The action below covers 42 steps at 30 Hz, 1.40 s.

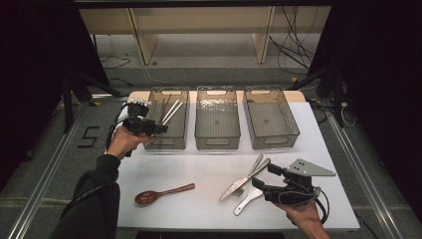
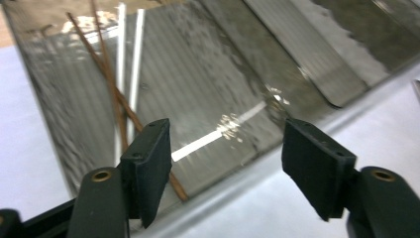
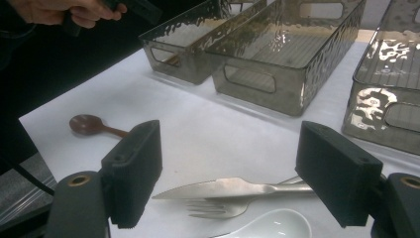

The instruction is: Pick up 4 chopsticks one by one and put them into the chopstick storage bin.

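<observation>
My left gripper (image 1: 161,128) (image 2: 225,153) hangs open over the left clear bin (image 1: 166,144), with nothing between its jaws. Brown and white chopsticks (image 1: 169,110) (image 2: 130,74) lie inside that bin, ahead of the jaws. My right gripper (image 1: 263,175) (image 3: 228,163) stands open low over the table's front right. Just beyond its jaws lie a metal knife (image 1: 239,185) (image 3: 223,188), a fork (image 1: 256,163) (image 3: 218,208) and a white spoon (image 1: 249,199) (image 3: 267,225). A brown wooden spoon (image 1: 161,194) (image 3: 89,124) rests at the front left.
A middle bin (image 1: 217,142) and a right bin (image 1: 272,142), both clear and bare inside, stand in a row with the left one at the back of the white table (image 1: 209,164). Dark floor, rails and cables surround the table.
</observation>
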Available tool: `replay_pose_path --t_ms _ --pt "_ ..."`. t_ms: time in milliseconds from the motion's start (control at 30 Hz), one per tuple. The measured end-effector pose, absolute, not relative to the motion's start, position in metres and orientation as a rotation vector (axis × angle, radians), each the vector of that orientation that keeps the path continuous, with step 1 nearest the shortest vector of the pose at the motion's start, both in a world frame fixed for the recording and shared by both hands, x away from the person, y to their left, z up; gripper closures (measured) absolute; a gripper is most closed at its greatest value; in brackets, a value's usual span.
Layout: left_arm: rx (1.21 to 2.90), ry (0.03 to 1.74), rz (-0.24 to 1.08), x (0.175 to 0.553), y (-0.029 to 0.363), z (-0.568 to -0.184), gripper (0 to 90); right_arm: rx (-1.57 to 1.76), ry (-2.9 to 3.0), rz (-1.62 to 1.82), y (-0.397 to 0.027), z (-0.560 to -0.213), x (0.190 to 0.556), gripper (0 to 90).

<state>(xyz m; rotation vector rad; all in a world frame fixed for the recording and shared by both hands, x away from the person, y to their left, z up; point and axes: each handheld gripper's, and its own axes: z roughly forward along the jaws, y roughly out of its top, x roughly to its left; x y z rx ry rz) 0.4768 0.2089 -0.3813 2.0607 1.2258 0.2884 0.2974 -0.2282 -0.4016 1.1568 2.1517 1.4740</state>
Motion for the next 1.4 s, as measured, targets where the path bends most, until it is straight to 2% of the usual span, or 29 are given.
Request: replay_pose_path --t_ms 600,1400 --pt "2.228 1.052 0.208 0.433 0.185 -0.391 23.9 1.145 2.149 1.474 -0.228 -0.400 0.297 26.7" --pt "2.341 0.960 0.177 0.399 0.177 -0.410 20.9 1.152 2.148 1.471 -0.230 -0.401 0.296 26.8"
